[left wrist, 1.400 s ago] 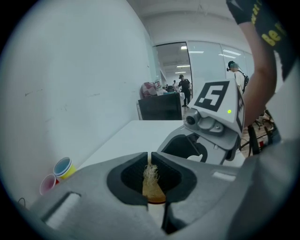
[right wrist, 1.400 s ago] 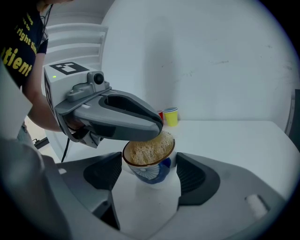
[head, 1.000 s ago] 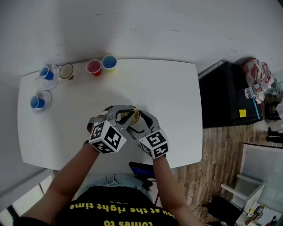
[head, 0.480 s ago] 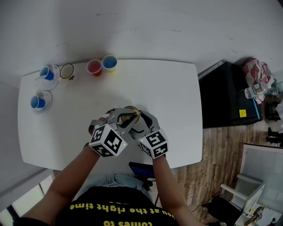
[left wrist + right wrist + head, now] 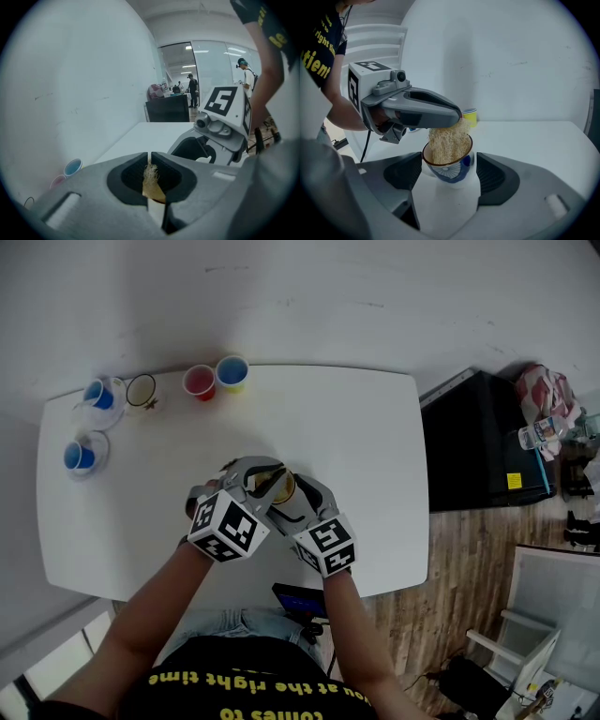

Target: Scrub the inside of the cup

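Scrubber (image 5: 445, 140) pinched by left gripper (image 5: 150, 157) fingers; cup (image 5: 452, 172) clasped by right gripper (image 5: 446, 187) fingers. The cup could be tipped by excess sideways pressure.

A white table (image 5: 375, 446) with rounded corners carries everything. Its right half and most of the middle are bare.

Along the far edge, left of centre, a red cup (image 5: 199, 382) and a yellow cup (image 5: 232, 373) with a blue inside stand just beside each other. Further left is a small clear cup with a dark rim (image 5: 142, 390).

At the far left corner a blue cup (image 5: 98, 395) sits on a clear saucer (image 5: 112, 413). A second blue cup (image 5: 78, 457) stands nearer on its own saucer (image 5: 97, 465).

A blue-and-white cup (image 5: 452, 172) stands near the middle of the near edge.
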Motion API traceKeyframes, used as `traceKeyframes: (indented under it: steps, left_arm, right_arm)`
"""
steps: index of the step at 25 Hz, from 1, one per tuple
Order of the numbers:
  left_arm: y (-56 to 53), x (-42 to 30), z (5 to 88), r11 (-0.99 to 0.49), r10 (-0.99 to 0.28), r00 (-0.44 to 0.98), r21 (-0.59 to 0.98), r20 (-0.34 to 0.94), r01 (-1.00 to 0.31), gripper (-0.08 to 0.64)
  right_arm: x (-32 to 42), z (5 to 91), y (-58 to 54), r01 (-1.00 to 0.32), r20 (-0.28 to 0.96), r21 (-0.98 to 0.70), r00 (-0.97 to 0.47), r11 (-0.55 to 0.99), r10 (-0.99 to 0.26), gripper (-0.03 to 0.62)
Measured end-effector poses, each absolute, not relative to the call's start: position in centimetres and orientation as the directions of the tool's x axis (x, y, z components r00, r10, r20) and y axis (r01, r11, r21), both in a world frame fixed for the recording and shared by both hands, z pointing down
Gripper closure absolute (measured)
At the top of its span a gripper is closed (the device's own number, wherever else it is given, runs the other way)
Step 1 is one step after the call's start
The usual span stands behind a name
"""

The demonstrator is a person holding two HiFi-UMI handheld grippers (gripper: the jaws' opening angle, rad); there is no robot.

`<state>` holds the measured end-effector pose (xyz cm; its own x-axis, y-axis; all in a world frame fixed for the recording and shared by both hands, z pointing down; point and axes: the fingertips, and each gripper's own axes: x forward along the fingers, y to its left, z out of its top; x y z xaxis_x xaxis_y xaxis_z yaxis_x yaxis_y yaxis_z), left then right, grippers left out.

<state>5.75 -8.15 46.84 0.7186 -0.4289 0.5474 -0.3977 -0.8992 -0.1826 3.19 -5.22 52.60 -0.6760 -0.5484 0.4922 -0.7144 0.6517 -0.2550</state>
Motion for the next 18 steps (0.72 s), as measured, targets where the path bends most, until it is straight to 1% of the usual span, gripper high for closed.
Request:
traceKeyframes:
  steps: [9, 18]
  left_arm:
    - [-7.2, 5.0, 46.6, -0.907, -0.419, 0.715, -0.220, 0.560, -0.359, 0.534]
    - [-5.5, 5.5, 45.5, -0.914, -0.405, 0.740, -0.212, 0.537, -0.346, 0.534]
  right_arm:
    - [3.3, 52.7, -5.2, -0.713, 0.495, -0.253, -0.676, 0.654, -0.546, 0.221]
    - [3.1, 52.6, -5.1, -0.708, 0.494, -0.253, -0.680, 0.659, -0.542, 0.221]
